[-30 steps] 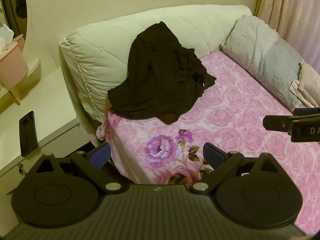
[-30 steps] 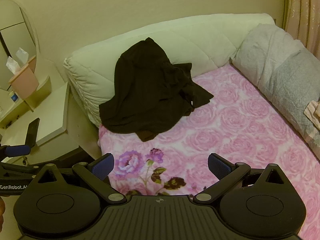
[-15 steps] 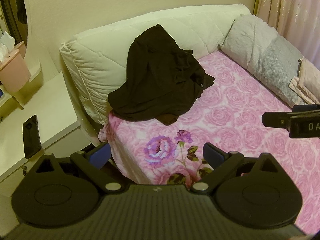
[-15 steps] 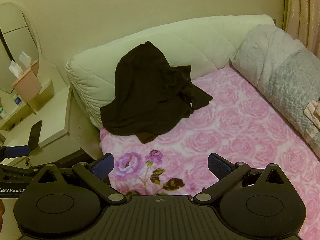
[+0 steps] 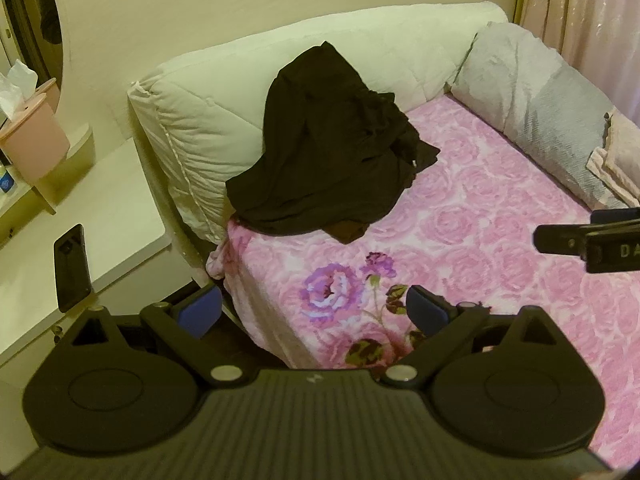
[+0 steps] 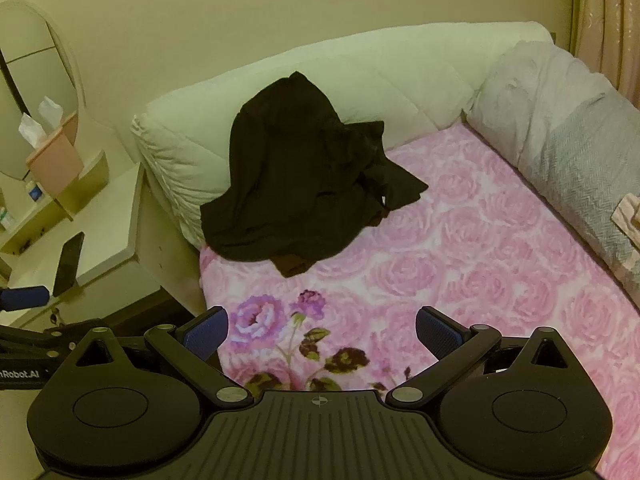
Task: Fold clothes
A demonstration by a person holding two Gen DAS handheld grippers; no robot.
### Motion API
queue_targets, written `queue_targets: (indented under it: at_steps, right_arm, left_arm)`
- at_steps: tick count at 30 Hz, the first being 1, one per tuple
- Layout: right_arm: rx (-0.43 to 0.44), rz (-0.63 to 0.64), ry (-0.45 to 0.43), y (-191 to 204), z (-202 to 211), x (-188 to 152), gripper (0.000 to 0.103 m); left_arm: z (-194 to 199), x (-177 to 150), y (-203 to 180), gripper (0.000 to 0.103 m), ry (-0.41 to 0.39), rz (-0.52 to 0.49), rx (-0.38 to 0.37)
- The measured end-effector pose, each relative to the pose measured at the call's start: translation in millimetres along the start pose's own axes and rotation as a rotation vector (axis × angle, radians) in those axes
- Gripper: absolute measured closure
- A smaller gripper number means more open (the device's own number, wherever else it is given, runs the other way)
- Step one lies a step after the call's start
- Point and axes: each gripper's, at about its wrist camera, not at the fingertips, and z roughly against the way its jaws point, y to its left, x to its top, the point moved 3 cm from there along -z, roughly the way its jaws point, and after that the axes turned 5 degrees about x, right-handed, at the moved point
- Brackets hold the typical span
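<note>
Lying crumpled at the head of the bed (image 5: 500, 248), the dark garment (image 5: 332, 160) is draped partly up the cream headboard cushion (image 5: 224, 92) and partly on the pink rose blanket. The left hand-held gripper (image 5: 314, 306) and the right hand-held gripper (image 6: 322, 330) hover well short of it, each with fingers spread apart and empty. The step in hand looks like the first reach; it would go best by pinching two separate edges and dragging the cloth flat onto the open blanket.
</note>
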Motion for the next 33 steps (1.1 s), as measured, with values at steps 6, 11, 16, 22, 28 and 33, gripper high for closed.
queue_targets:
  at_steps: [6, 11, 16, 22, 28, 33]
  right_arm:
    - [-0.032, 0.053, -0.006, -7, -30, 23, 0.001]
    - [-0.059, 0.116, -0.017, -15, -72, 61, 0.001]
    - [-0.061, 0.237, 0.004, -23, -142, 109, 0.001]
    - [-0.052, 0.413, 0.044, -34, -253, 171, 0.001]
    - [-0.055, 0.509, 0.062, -51, -334, 210, 0.001]
    - [-0.041, 0.665, 0.103, -58, -391, 225, 0.001]
  left_arm:
    - [-41, 30, 19, 0.007, -0.012, -0.059, 0.013]
    - [-111, 77, 34, 0.007, -0.021, -0.106, -0.030]
    - [-198, 134, 23, 0.010, -0.082, -0.262, -0.038]
    - [-290, 188, -3, 0.024, -0.171, -0.446, -0.031]
    - [-340, 214, -17, 0.027, -0.244, -0.524, -0.004]
    - [-358, 213, -23, 0.058, -0.275, -0.559, 0.034]
